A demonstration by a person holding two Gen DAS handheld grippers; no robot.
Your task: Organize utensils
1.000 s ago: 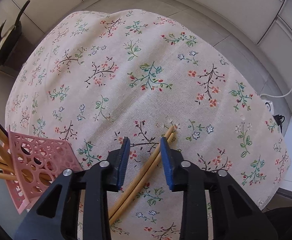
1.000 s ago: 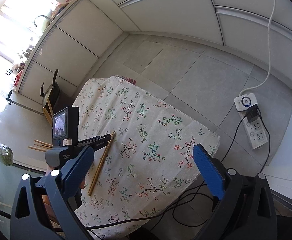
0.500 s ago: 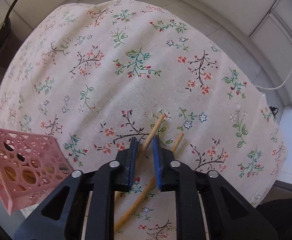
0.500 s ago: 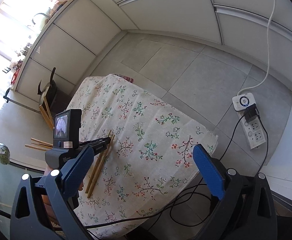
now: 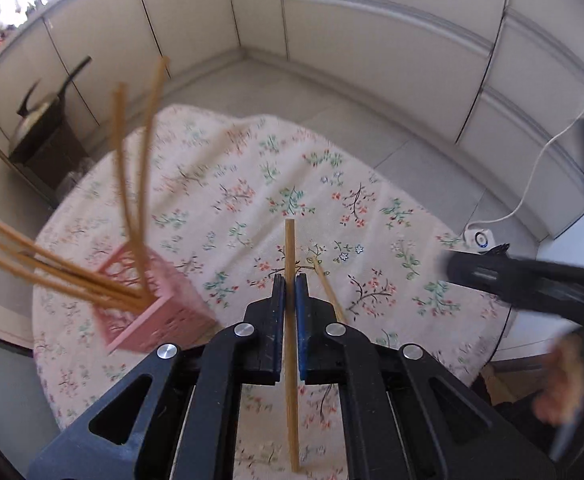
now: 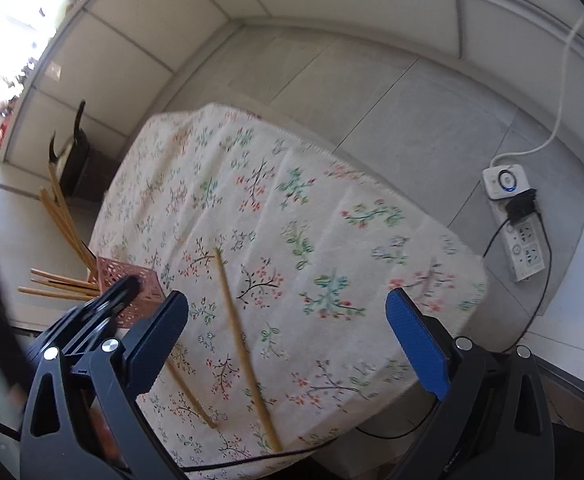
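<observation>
Bamboo chopstick (image 5: 290,320): clamped upright between the left gripper (image 5: 290,286) jaws, centre frame — they have just closed on it.
Second chopstick (image 6: 247,354): flat on the floral tabletop (image 6: 332,208), lower centre.
Pink holder (image 5: 147,300): left of frame, chopsticks fanning out of it.
Right gripper (image 6: 287,332): jaws wide, nothing between.
Writing: none legible — the power strip (image 6: 516,216) is too small to read.

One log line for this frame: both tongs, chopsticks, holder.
left tongs: shut on chopstick | right tongs: open, empty | second chopstick: on cloth | holder: pink, several chopsticks inside
</observation>
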